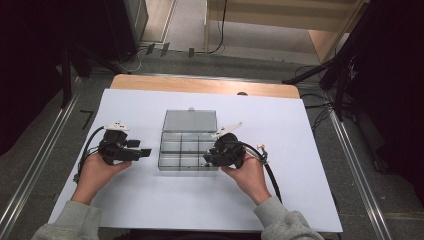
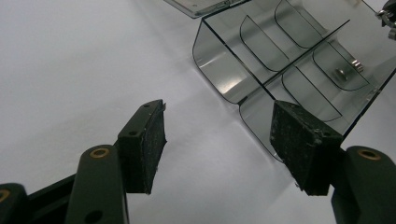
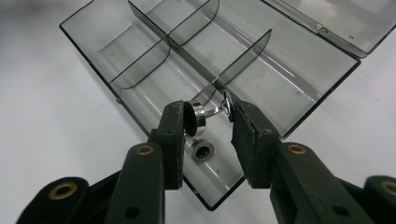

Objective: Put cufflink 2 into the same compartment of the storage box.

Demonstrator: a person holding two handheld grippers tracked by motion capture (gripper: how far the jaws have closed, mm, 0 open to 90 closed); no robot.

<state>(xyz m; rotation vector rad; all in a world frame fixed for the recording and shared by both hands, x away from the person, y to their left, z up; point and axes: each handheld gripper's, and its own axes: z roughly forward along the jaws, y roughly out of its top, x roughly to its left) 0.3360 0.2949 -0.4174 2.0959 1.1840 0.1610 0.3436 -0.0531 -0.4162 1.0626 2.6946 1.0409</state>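
Your right tongs [image 3: 208,123] grip a silver cufflink [image 3: 211,112] crosswise between their pads, over the near right compartment of the clear divided box [image 1: 186,145] that sits around the middle of the white bench [image 1: 150,200]. A second cufflink [image 3: 201,150] lies on that compartment's floor, just beneath. Your left tongs [image 2: 217,144] are spread wide and hold nothing, just beside the box's left wall. The box lid [image 1: 190,121] lies open toward the far edge.
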